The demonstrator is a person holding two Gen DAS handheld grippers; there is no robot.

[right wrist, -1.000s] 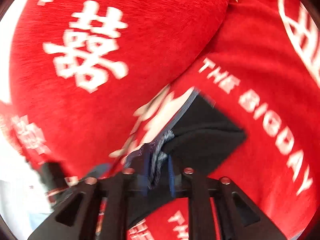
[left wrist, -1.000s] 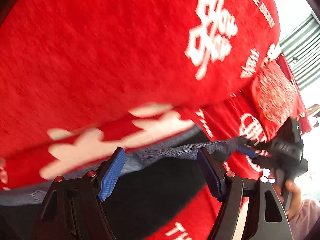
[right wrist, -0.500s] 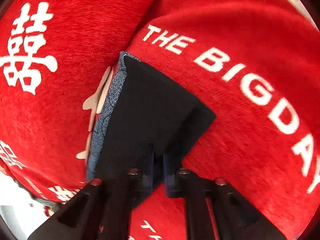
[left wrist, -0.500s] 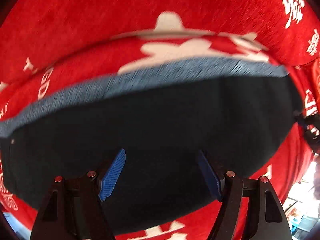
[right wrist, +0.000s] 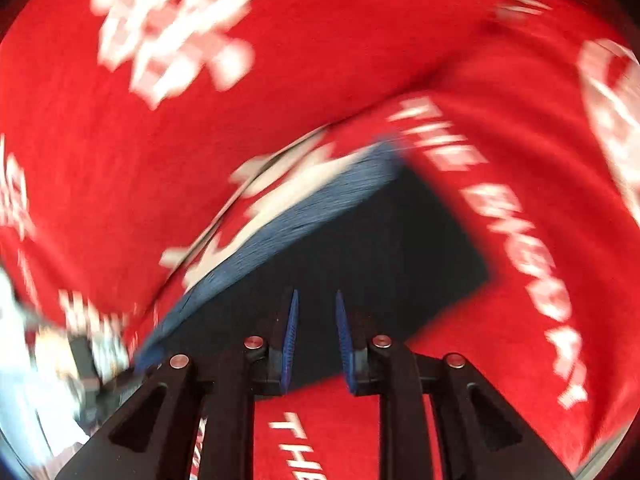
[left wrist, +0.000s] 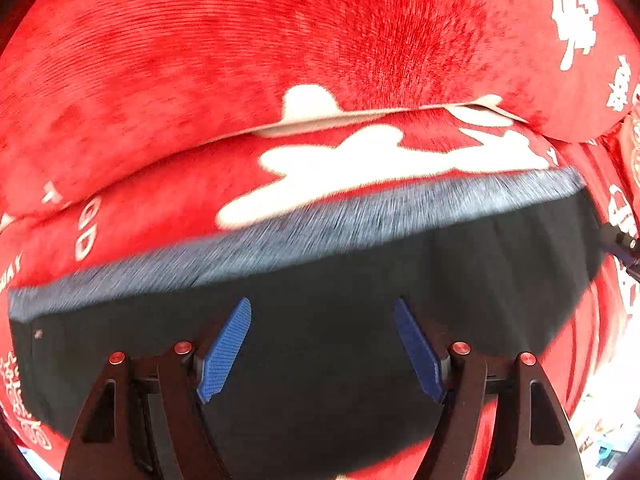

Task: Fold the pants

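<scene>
The folded dark pants [left wrist: 320, 280] lie flat on the red bedding, with a grey-blue waistband [left wrist: 304, 232] along the far edge. My left gripper [left wrist: 322, 346] is open and empty, its blue pads spread wide just above the dark cloth. In the right wrist view the pants [right wrist: 372, 248] lie as a dark rectangle with the blue band [right wrist: 296, 224] on its left side. My right gripper [right wrist: 316, 344] is open by a narrow gap and holds nothing, hovering over the near edge of the pants. The right view is blurred by motion.
A red blanket with white lettering [right wrist: 520, 232] covers the bed. A big red pillow [left wrist: 280, 48] with white characters lies just behind the pants. The other gripper's tip [left wrist: 620, 242] shows at the right edge of the left view.
My right gripper has let go of the pants and opened slightly, drawing back. The pants now lie flat and folded. My left gripper stays open over them.
</scene>
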